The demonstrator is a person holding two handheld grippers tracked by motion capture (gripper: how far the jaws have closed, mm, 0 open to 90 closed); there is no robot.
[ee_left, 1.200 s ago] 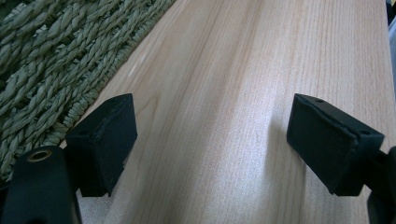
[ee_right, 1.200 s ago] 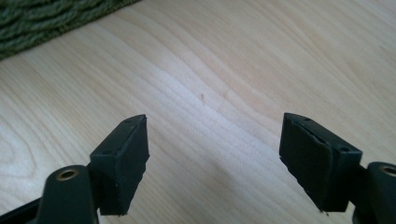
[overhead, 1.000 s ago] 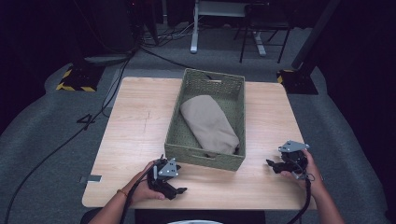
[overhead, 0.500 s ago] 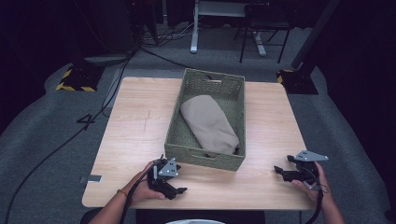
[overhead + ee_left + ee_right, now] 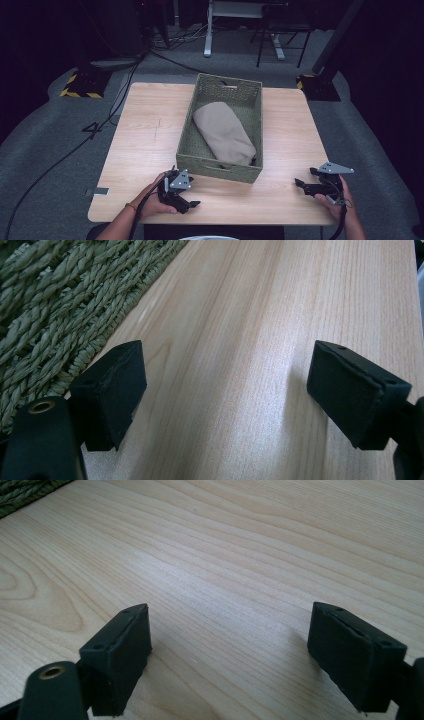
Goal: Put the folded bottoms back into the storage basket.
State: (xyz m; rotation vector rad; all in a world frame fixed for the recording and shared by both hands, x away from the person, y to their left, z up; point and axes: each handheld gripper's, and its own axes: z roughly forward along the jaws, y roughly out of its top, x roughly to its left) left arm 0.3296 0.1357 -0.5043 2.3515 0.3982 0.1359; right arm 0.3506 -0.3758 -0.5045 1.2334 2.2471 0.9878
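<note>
A green woven basket (image 5: 218, 168) stands in the middle of the wooden table (image 5: 145, 135), with a folded tan cloth (image 5: 223, 134) lying inside it. My left gripper (image 5: 192, 204) rests near the front edge, just in front of the basket's left corner. Its jaws are open over bare wood (image 5: 225, 390), with the basket wall (image 5: 60, 305) right beside the left jaw. My right gripper (image 5: 300, 184) sits by the table's front right corner, pointing left. Its jaws have just been opening and stand wide with nothing between them (image 5: 230, 645).
A corner of the basket (image 5: 20, 492) shows at the top left of the right gripper view. Beyond the table are grey carpet, cables (image 5: 60, 160), a desk frame (image 5: 207, 30) and yellow-black floor bases (image 5: 80, 87).
My right hand has shifted right and nearer the front edge, settling low by the table's corner. The left hand, basket and cloth have not moved.
</note>
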